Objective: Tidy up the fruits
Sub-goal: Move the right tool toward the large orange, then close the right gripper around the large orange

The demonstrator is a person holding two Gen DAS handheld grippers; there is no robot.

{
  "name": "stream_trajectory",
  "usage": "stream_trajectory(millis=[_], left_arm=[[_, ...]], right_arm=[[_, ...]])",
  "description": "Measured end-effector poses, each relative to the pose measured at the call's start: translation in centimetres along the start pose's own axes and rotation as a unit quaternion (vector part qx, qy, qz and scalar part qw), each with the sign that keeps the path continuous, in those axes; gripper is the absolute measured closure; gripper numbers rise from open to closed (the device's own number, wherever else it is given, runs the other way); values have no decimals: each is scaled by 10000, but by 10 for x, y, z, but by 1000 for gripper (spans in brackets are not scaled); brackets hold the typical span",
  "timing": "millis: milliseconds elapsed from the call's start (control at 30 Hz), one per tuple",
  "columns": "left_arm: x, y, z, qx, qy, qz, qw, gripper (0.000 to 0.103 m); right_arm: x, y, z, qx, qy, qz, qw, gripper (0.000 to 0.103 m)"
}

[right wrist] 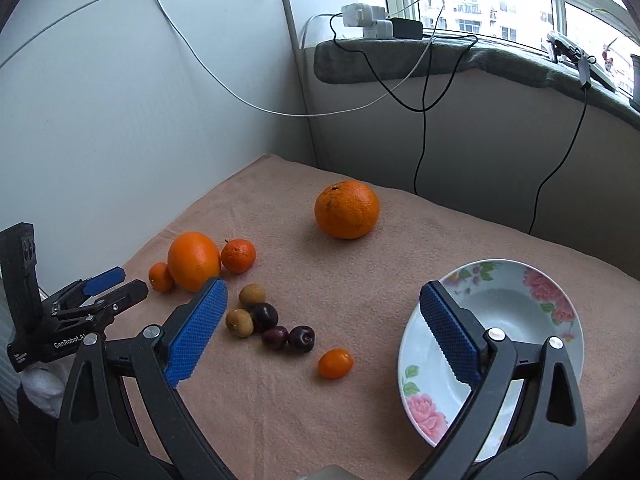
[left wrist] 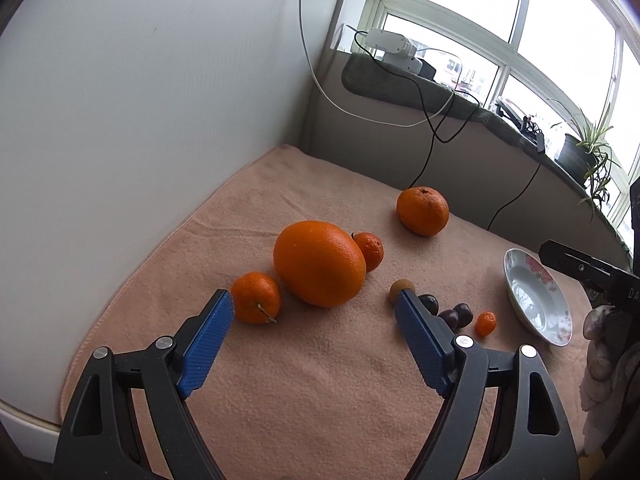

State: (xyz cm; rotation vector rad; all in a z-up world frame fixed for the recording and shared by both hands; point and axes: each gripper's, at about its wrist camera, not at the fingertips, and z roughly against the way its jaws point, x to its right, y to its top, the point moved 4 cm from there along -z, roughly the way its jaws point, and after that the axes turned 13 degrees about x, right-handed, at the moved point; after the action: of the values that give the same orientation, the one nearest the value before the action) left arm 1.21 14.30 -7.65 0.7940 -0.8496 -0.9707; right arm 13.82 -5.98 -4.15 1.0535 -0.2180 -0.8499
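The left hand-held gripper (left wrist: 314,300) hovered above the bench with its blue-padded fingers (left wrist: 210,340) spread wide and nothing between them. The right hand-held gripper (right wrist: 322,294) was likewise wide apart and empty, its right finger hanging over the near rim of the flowered plate (right wrist: 560,320).

A pink towel (right wrist: 360,400) covered the bench, and all the fruit lay on it, none on the plate. The big orange (left wrist: 319,263) sat toward the left side, with a small mandarin (left wrist: 256,298) touching it on the near left and another small mandarin (left wrist: 370,251) touching it on the far right. A rougher orange (right wrist: 347,209) lay by itself further back, well apart from the rest. Near the middle, two brownish round fruits (right wrist: 252,295) and three dark cherries (right wrist: 302,338) made a loose cluster, most of them touching. A tiny orange kumquat (right wrist: 335,363) lay just beside the cherries, between them and the plate.

The plate stood on the right side of the towel, empty. A white wall panel (left wrist: 140,100) ran along the left edge of the bench, and cables (right wrist: 420,140) hung down from a windowsill (right wrist: 440,60) behind it.
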Motion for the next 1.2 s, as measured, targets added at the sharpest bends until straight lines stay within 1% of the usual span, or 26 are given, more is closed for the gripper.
stream_trajectory(millis=[100,200,267,400,500,533,600,667,833,1067,1200], left_arm=[[-3,9,-4,51,-72,-116,9999,21],[-4,14,-14,-38,-315,-219,9993,21],[-5,13,-23,-127,-385,-319,9987,21],[-5,7,-36,-374,-583,-418,9967,21],[-5,5,-43,-465,-668,-463,9956,22],[-6,5,-45,-501,-671,-472,9954,22],[-6,4,-48,-541,-726,-490,9947,22],[-7,5,-51,-556,-779,-473,9943,22],[-11,6,-61,-700,-1005,-296,9920,22],[-13,7,-69,-782,-1087,-169,9909,22],[-13,6,-72,-845,-1064,-306,9903,22]], right_arm=[[-15,-2,-15,-201,263,-58,9994,4],[-26,-5,-30,-414,476,-258,9977,4],[-33,-5,-40,-540,595,-378,9961,4],[-44,-7,-60,-862,892,-782,9892,4],[-49,-8,-77,-1077,1145,-1227,9799,4],[-50,-8,-83,-1148,1200,-1366,9766,6],[-53,-11,-93,-1316,1279,-1605,9698,20],[-54,-14,-102,-1408,1378,-1798,9638,22],[-57,-20,-112,-1593,1481,-2134,9524,28],[-64,-19,-122,-1672,1536,-2206,9486,30],[-69,-20,-128,-1729,1587,-2194,9470,30]])
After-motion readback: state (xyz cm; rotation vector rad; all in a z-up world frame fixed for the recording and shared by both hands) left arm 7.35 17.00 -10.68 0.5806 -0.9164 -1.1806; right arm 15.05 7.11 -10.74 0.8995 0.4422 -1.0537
